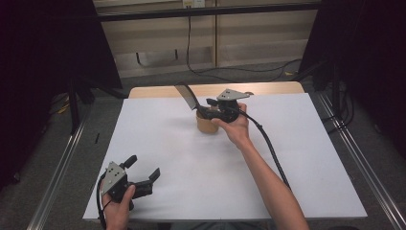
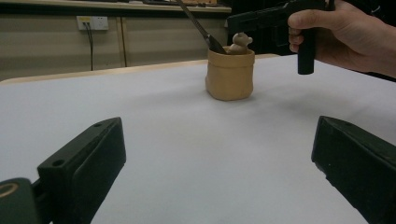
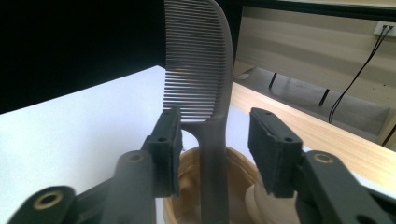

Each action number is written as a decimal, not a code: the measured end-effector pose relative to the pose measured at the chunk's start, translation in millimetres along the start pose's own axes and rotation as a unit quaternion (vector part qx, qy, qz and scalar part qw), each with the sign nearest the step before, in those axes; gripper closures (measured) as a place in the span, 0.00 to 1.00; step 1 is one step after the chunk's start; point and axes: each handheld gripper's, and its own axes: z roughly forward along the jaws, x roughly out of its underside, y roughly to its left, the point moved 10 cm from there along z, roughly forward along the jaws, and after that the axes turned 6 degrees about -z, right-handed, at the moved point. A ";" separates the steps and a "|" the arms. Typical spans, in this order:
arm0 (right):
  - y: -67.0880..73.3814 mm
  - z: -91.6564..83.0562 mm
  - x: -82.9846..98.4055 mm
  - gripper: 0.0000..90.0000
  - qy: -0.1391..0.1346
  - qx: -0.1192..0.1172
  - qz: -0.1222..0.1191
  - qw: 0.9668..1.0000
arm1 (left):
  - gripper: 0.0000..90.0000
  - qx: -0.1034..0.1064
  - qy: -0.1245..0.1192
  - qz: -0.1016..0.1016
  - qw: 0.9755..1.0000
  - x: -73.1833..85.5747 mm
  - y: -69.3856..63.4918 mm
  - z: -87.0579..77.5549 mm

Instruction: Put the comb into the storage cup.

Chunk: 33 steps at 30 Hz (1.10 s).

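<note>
Step in hand, as judged: a comb (image 3: 198, 65) is being set into a small cup-shaped holder (image 2: 230, 74) near the far middle of the desk (image 1: 191, 158), and the release appears under way.

Right tongs (image 3: 215, 149): held over the holder, jaws parted on either side of the comb's handle. A gap is seen between the handle and the right-hand pad; the other pad stands close beside the handle, contact not clear. No grip is read. The comb is seen standing in the holder, handle down, teeth up, leaning away from upright in the high view.

Left tongs (image 1: 143, 172): rested at the near left corner of the desk, jaws spread wide, nothing between them.

Next move, as judged: the right tongs are to be lifted straight away from the comb without the teeth being brushed, since the light holder could be tipped by a snag.

Materials and shapes:
- Comb: dark grey plastic, fine close-set teeth, curved spine, narrow flat handle.
- Holder: tan, matt, shaped like a small sack with a rolled rim; a small pale figure (image 2: 240, 42) is seen at its rim.
- Desk: covered with a smooth white sheet, a wooden edge shown at the far side.
- Pads: black, blocky, flat-faced.
</note>
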 end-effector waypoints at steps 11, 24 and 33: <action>-1.4 -3.4 -5.6 0.41 -0.005 0.009 0.010 1.000 | 0.03 0.000 0.001 0.000 1.000 0.0 0.3 -0.2; -8.0 -9.2 -6.0 0.17 0.002 0.019 0.032 0.999 | 0.03 -0.005 -0.002 -0.004 1.000 -1.1 3.4 -0.1; -12.2 -14.7 -8.1 0.03 -0.010 0.036 0.055 0.998 | 0.04 -0.012 -0.002 -0.009 1.000 -0.6 7.8 -0.5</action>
